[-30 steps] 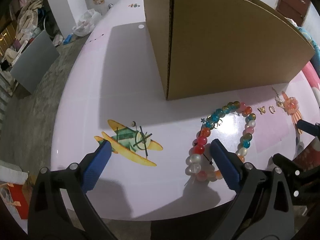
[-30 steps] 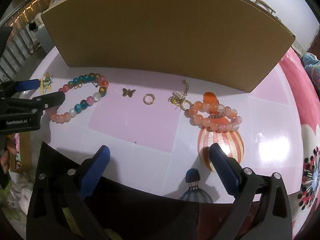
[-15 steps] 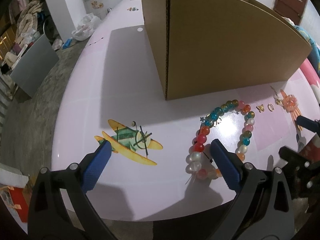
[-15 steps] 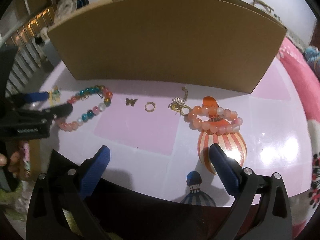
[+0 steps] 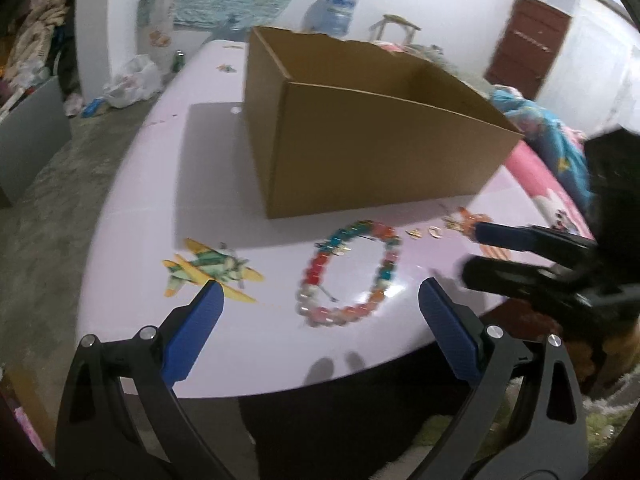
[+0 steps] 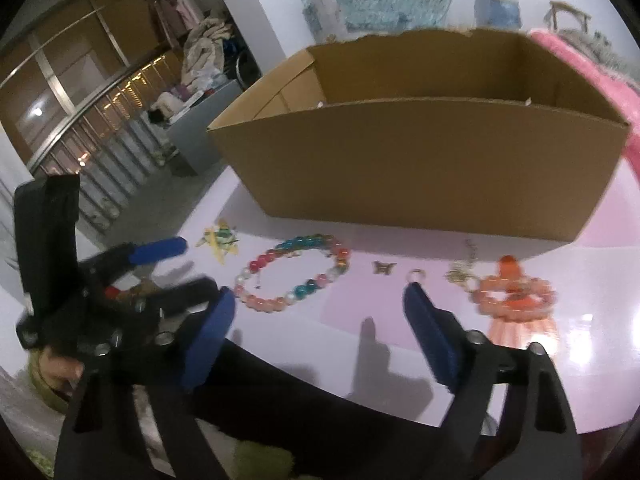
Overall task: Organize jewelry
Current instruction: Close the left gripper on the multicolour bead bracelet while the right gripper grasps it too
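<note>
multicoloured bracelet (image 5: 349, 273) just beyond left gripper (image 5: 318, 312), apart

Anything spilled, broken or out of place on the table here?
Nothing stands out. The two bead bracelets, butterfly charm, ring and gold chain lie in a row before the upright cardboard box.

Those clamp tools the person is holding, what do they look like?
Both the left gripper and the right gripper have black plastic frames with triangular cut-outs and silver screws; each has two jaws faced with blue ribbed pads.
</note>
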